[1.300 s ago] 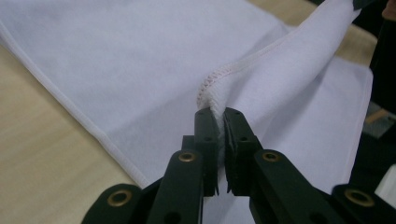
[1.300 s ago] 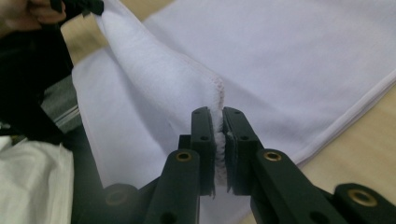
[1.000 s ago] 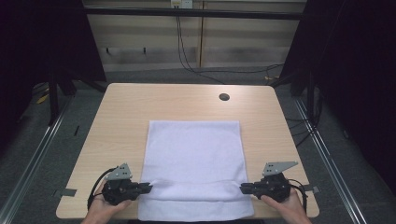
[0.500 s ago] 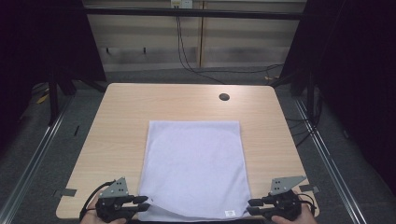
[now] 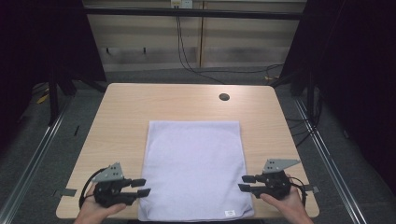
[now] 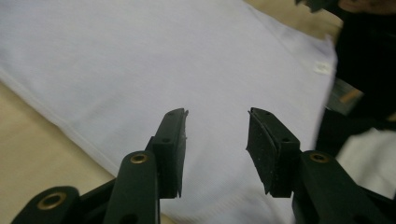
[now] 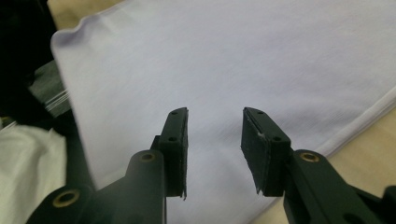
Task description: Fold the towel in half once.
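Left tool: your left tool [image 5: 140,187] sits at the near left edge of the cloth [image 5: 194,170], jaws parted about halfway, having just been opening; nothing is between the pads [image 6: 170,149], which hang above the fabric in the left gripper view
Right tool: your right tool [image 5: 246,183] mirrors it at the near right edge, jaws likewise about half open and just been opening, holding nothing; in the right gripper view the pads [image 7: 256,151] stand clear above the cloth
Why they sit so: you hold both tools level and pointed inward at the two near corners, a likely sign that the spread is done and the cloth is let go, with each tool placed to lift off without dragging the fabric
Cloth, place: it lies flat in the middle of the counter [image 5: 121,107], its far edge well short of the round hole [image 5: 224,97], its near edge hanging just over the counter's front edge
Cloth, look: pale white with a faint lilac cast, a plain rectangle, smooth with no visible creases; a stitched hem runs along its sides, and a small white label [image 5: 229,213] sits near the near right corner
Cloth, handling: it seems thin and limp, so you should draw the tools away cleanly or a pad could catch the hem and rumple the edge
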Demonstrator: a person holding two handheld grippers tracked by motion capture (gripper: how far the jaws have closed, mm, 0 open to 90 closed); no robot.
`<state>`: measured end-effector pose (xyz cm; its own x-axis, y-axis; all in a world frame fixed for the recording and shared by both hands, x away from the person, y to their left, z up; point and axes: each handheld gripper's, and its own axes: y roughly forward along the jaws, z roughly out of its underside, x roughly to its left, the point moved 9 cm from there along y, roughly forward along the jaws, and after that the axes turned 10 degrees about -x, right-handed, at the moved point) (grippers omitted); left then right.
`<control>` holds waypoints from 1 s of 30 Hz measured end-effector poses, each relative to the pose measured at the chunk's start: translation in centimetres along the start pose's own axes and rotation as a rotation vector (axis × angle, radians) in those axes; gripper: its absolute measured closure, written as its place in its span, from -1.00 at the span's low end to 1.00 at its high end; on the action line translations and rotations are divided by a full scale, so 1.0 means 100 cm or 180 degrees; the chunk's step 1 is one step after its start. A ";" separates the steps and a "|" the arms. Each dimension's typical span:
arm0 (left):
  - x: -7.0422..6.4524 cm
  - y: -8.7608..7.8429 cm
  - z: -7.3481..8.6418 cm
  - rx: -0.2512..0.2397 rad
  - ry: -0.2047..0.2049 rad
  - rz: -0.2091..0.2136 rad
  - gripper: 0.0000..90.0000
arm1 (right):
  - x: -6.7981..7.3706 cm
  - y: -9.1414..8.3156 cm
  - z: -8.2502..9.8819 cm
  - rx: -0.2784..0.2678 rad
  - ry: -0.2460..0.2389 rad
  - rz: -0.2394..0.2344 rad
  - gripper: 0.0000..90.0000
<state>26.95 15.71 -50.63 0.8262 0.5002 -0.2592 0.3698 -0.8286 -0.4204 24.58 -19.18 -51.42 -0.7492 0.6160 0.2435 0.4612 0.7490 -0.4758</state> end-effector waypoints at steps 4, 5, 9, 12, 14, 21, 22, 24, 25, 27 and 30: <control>0.033 0.020 -0.009 0.0068 -0.0138 -0.0300 0.24 | -0.017 0.018 -0.014 -0.0036 0.0100 0.0049 0.37; 0.038 0.024 -0.011 0.0071 -0.0154 -0.0349 0.23 | -0.022 0.022 -0.017 -0.0025 0.0087 0.0094 0.35; 0.051 0.043 -0.021 0.0149 -0.0055 -0.0448 0.19 | -0.043 0.042 -0.028 0.0034 0.0078 0.0208 0.21; 0.063 0.058 -0.025 0.0216 -0.0084 -0.0467 0.18 | -0.053 0.057 -0.034 0.0057 0.0123 0.0281 0.16; 0.072 0.065 -0.025 0.0221 -0.0110 -0.0526 0.18 | -0.057 0.067 -0.037 0.0094 0.0121 0.0319 0.11; 0.101 0.077 -0.013 0.0284 -0.0221 -0.0688 0.17 | -0.086 0.100 -0.037 0.0222 0.0182 0.0454 0.13; 0.103 0.078 -0.010 0.0328 -0.0205 -0.0701 0.16 | -0.089 0.102 -0.038 0.0222 0.0184 0.0501 0.15; 0.105 0.078 -0.007 0.0332 -0.0155 -0.0708 0.19 | -0.093 0.108 -0.036 0.0246 0.0163 0.0512 0.15; 0.104 0.078 -0.006 0.0329 -0.0136 -0.0700 0.18 | -0.094 0.109 -0.034 0.0276 0.0152 0.0531 0.15; 0.104 0.076 -0.005 0.0345 -0.0076 -0.0730 0.20 | -0.094 0.111 -0.031 0.0295 0.0112 0.0528 0.15; 0.099 0.075 -0.002 0.0338 -0.0019 -0.0738 0.22 | -0.091 0.107 -0.029 0.0382 0.0076 0.0537 0.15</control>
<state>37.95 14.44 -56.18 0.7218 0.6756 -0.1502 0.5022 -0.6606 -0.5580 37.71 -16.05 -56.31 -0.6542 0.7368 0.1711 0.5180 0.6012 -0.6084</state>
